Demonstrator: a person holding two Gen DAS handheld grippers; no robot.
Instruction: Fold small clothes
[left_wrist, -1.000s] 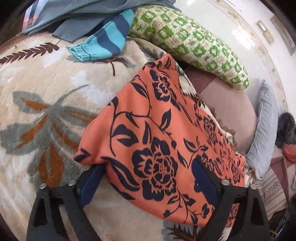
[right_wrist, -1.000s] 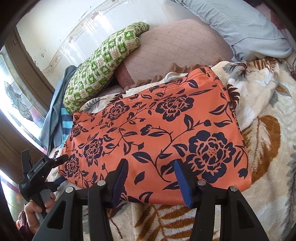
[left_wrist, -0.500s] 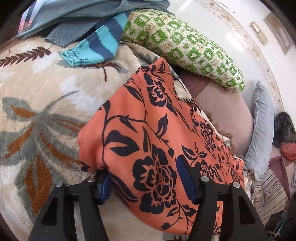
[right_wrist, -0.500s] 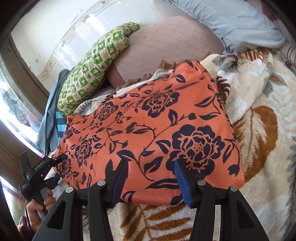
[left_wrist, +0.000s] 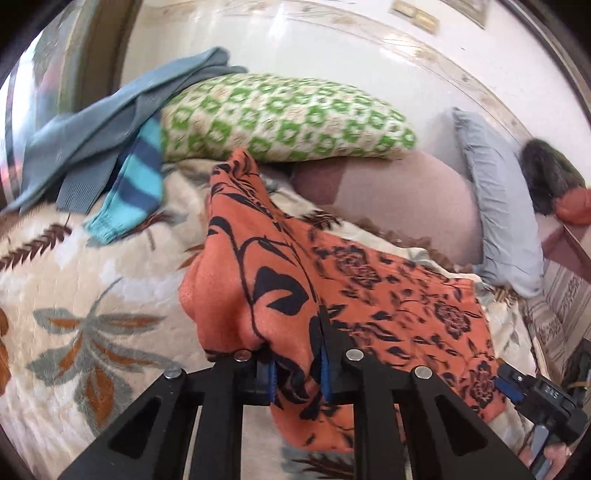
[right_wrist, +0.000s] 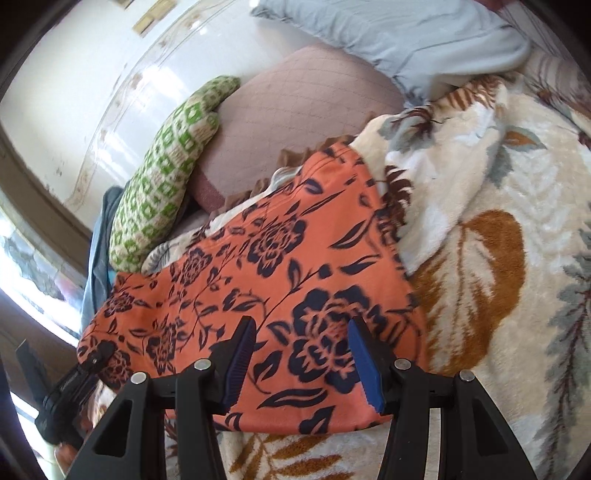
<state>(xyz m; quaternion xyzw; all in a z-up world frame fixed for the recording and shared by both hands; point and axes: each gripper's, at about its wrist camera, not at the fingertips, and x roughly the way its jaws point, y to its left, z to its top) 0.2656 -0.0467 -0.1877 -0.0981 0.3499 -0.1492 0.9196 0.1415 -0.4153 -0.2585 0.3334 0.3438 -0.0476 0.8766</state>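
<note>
The orange floral garment (right_wrist: 258, 280) lies on the blanket (right_wrist: 517, 258); our left gripper (left_wrist: 297, 363) pinches its lifted end, our right gripper (right_wrist: 301, 360) hovers wide; next we carry this end across.

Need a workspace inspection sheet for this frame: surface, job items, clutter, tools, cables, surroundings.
Surface: floral blanket on a bed.
Job's things: orange floral garment, one corner lifted off the blanket.
Clutter: striped sleeve and grey-blue sweater near the green pillow.
Grippers: left tool shut on the orange floral garment; right tool open above its edge.
Cables: nothing seen.
Surroundings: pink pillow, pale blue pillow, white wall.
</note>
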